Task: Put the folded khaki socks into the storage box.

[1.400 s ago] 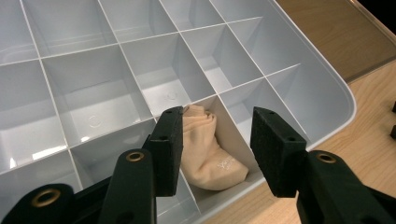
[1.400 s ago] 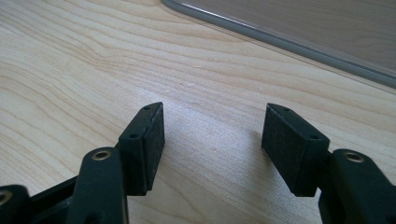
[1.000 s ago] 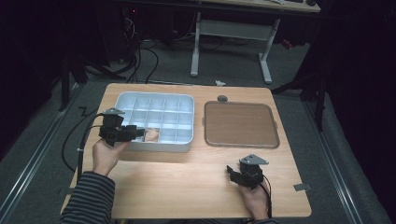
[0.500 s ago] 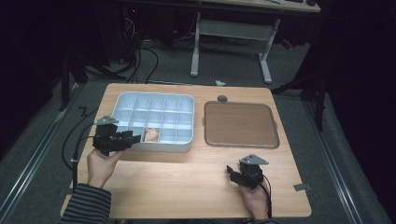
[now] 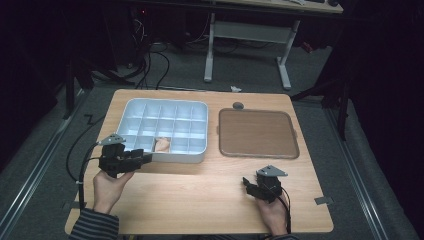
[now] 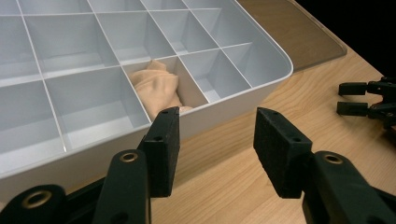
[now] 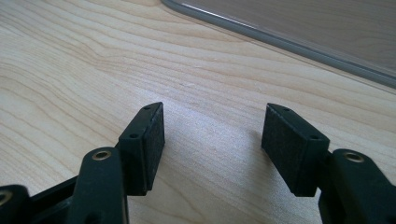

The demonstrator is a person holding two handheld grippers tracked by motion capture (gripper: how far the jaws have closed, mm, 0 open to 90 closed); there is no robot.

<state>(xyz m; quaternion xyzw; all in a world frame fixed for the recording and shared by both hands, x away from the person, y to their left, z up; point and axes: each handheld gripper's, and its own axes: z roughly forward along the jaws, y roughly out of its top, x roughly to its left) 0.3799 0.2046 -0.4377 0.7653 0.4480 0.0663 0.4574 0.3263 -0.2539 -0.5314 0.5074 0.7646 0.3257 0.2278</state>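
Nearest the person, the right hand-held gripper [image 5: 252, 184] rests low on the wooden tabletop [image 5: 200, 195], well short of the white compartment tray [image 5: 131, 107] and off toward the brown mat's side; its jaws stand wide apart with only bare wood grain between them, as the right gripper view shows [image 7: 212, 140]. A little farther in, the left hand-held gripper [image 5: 142, 157] hovers just outside the tray's near wall, close to its near left corner, pointing along that wall. Its jaws have just been opening and now stand wide, with nothing between the pads; in the left gripper view [image 6: 217, 140] one pad sits just in front of the tray's rim and the other over the tabletop. Just past that rim, a crumpled beige cloth [image 6: 159, 86] lies in a compartment of the tray's nearest row, about the middle of that row, bunched against the divider and apart from both grippers; in the high view it shows as a pale lump [image 5: 162, 145]. The tray's other compartments lie beyond it. The flat brown mat [image 5: 257, 132] lies just beside the tray's right side, not touching it.
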